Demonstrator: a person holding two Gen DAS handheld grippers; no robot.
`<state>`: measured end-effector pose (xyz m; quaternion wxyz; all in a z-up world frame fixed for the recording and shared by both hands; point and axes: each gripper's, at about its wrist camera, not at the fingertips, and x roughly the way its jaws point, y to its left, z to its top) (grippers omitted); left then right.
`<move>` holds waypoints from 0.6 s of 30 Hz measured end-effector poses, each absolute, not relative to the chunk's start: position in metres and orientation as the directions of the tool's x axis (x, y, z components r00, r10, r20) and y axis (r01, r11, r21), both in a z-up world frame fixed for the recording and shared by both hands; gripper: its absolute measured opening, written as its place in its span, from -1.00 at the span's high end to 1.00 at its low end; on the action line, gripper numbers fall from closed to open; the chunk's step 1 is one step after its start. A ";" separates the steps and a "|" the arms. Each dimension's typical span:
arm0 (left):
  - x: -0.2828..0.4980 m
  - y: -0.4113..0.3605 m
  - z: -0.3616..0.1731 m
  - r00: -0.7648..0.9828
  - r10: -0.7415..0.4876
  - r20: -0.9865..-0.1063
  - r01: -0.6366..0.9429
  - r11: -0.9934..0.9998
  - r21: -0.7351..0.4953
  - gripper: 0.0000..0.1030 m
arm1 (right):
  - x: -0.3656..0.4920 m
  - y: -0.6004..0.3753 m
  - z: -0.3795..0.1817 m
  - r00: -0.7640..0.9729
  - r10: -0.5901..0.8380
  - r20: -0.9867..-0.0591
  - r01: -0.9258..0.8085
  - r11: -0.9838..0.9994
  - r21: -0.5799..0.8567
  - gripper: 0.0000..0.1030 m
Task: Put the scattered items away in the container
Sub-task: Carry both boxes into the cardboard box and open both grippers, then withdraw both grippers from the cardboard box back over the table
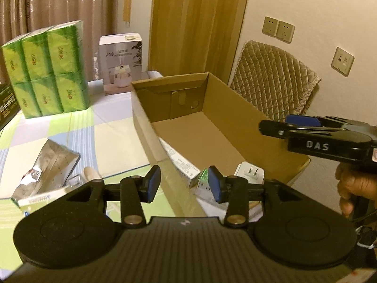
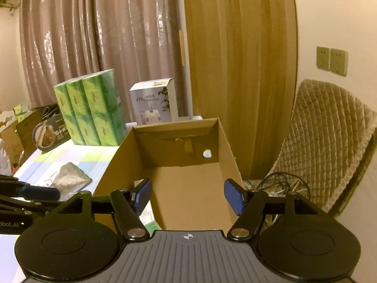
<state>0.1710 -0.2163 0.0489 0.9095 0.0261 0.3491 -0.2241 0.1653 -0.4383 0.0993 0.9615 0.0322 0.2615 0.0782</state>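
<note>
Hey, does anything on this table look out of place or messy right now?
Yes. A crumpled foil pouch and a small box lie scattered on the tablecloth left of the cardboard box, not inside it. A white plug adapter sits in its near corner.

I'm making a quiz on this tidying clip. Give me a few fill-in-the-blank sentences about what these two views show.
1. The cardboard box lies open and already holds a white ____ with two prongs.
2. The left gripper is ____, with nothing between its pads.
3. The right gripper hovers over the ____.
4. The foil pouch lies on the table, ____ the box.

Missing words: plug; open; box; outside
</note>
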 end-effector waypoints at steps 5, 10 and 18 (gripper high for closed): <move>0.158 -0.202 0.046 0.654 -0.373 -0.658 0.409 0.906 -0.107 0.25 | 0.146 -0.433 0.102 0.849 0.172 -0.500 -0.130 0.984 0.118 -0.40; 0.142 -0.184 0.043 0.657 -0.352 -0.667 0.384 0.917 -0.105 0.14 | 0.126 -0.417 0.107 0.845 0.196 -0.497 -0.154 0.980 0.125 -0.56; 0.116 -0.145 0.035 0.664 -0.309 -0.680 0.327 0.939 -0.107 -0.41 | 0.099 -0.382 0.110 0.820 0.253 -0.513 -0.227 0.967 0.115 -0.96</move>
